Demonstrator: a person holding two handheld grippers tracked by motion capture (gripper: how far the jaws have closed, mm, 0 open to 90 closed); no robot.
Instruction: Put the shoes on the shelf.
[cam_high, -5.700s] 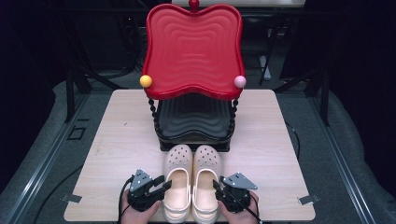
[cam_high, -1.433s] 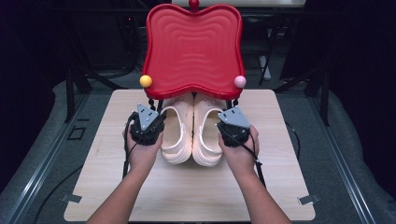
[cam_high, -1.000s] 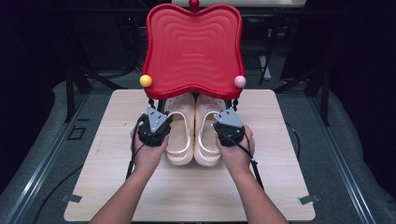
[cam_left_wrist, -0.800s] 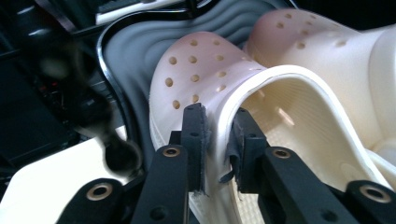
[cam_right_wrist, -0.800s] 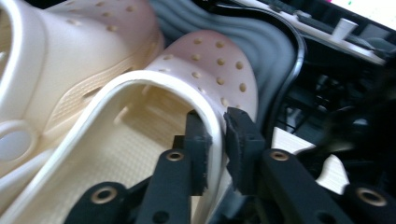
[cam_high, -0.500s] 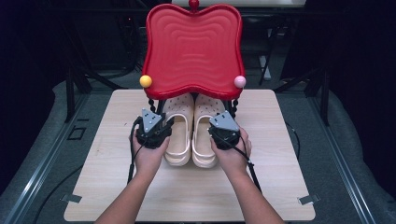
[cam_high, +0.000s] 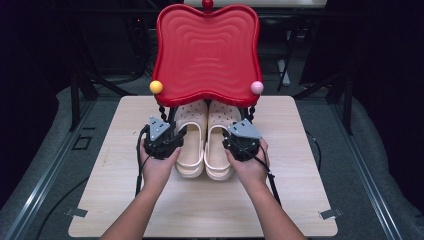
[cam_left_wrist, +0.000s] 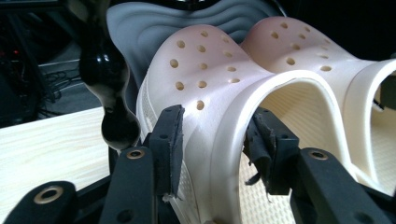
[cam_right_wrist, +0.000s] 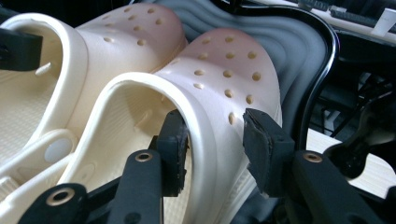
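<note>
Two cream clogs lie side by side with their toes on the black lower tray (cam_left_wrist: 140, 28) of a tiered stand, under its red upper tray (cam_high: 207, 50). My left gripper (cam_high: 176, 132) (cam_left_wrist: 217, 144) straddles the outer side wall of the left clog (cam_high: 192, 135) (cam_left_wrist: 205, 74). Its jaws have just been opening and the inner pad stands off the wall. My right gripper (cam_high: 229, 134) (cam_right_wrist: 217, 144) straddles the outer wall of the right clog (cam_high: 220, 140) (cam_right_wrist: 224, 65). Its jaws have also just been opening, with a gap at the outer pad.
The stand sits at the far middle of the wooden table (cam_high: 310, 190). Black beaded posts (cam_left_wrist: 105, 70) rise at each side of the clogs, close to my grippers. A yellow ball (cam_high: 156, 87) and a pink ball (cam_high: 257, 87) mark the red tray's near corners.
The clogs went from the table's near edge to under the red tray. In the last second both hands drew back slightly and both pairs of jaws spread off the clog walls.
</note>
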